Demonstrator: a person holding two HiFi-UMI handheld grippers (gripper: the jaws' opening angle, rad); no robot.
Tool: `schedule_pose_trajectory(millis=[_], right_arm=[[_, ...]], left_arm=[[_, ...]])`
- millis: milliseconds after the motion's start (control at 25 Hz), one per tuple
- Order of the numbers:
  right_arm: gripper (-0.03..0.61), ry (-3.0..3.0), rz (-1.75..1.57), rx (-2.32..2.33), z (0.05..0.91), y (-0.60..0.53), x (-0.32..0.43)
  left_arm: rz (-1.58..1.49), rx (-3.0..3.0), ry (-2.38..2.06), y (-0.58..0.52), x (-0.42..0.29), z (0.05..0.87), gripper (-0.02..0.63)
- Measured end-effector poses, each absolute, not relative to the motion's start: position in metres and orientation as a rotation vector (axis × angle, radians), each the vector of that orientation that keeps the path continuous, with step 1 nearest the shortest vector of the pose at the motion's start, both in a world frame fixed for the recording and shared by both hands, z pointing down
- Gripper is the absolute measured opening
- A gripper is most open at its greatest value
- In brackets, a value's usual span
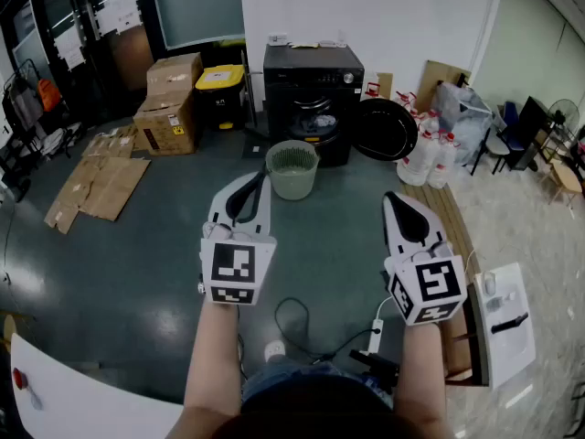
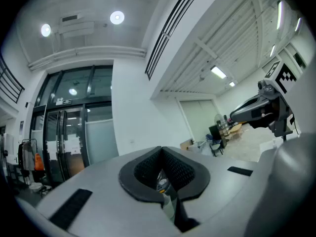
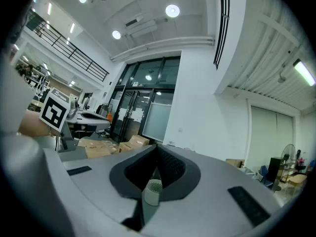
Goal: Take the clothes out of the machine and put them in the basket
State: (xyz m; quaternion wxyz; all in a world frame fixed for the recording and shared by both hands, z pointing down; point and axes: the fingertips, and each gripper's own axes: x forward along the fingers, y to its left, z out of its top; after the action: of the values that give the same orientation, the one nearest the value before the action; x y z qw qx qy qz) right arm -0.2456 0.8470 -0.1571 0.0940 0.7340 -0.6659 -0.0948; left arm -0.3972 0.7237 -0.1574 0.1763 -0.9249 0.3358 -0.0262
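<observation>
The black washing machine (image 1: 311,94) stands at the far wall. Its round door (image 1: 385,129) hangs open to the right, and clothes (image 1: 316,117) show in the drum. A pale green basket (image 1: 292,168) sits on the floor just in front of it. My left gripper (image 1: 260,179) is held level with its tip short of the basket, shut and empty. My right gripper (image 1: 391,198) is level to the right of the basket, also shut with nothing in it. In the right gripper view the basket (image 3: 154,188) shows past the closed jaws.
Cardboard boxes (image 1: 169,103) and a yellow-lidded bin (image 1: 220,88) stand left of the machine, with flattened cardboard (image 1: 96,186) on the floor. Plastic jugs (image 1: 426,158) cluster at the right. A power strip and cable (image 1: 374,334) lie near my feet, beside a wooden bench (image 1: 450,222).
</observation>
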Motion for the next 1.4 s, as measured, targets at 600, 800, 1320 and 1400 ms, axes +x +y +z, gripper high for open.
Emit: schedule_pose_trajectory(millis=[600, 800, 1320, 1400], right_arm=[[0.503, -2.007, -0.184, 2.352, -0.159, 0.735, -0.292], [0.575, -1.970, -0.231, 2.449, -0.168, 0.727, -0.277], [0.316, -1.972, -0.112, 2.299, -0.141, 0.628, -0.176], [0.318, -1.981, -0.093, 2.306, -0.135, 0.604, -0.145]], left_arm=[[-0.036, -2.735, 0.930, 0.600, -0.463, -0.148, 0.503], [0.039, -2.735, 0.988, 0.581, -0.470, -0.154, 0.552], [-0.218, -2.743, 1.006, 0.483, -0.380, -0.116, 0.549], [-0.205, -2.739, 1.046, 0.459, -0.352, -0.114, 0.549]])
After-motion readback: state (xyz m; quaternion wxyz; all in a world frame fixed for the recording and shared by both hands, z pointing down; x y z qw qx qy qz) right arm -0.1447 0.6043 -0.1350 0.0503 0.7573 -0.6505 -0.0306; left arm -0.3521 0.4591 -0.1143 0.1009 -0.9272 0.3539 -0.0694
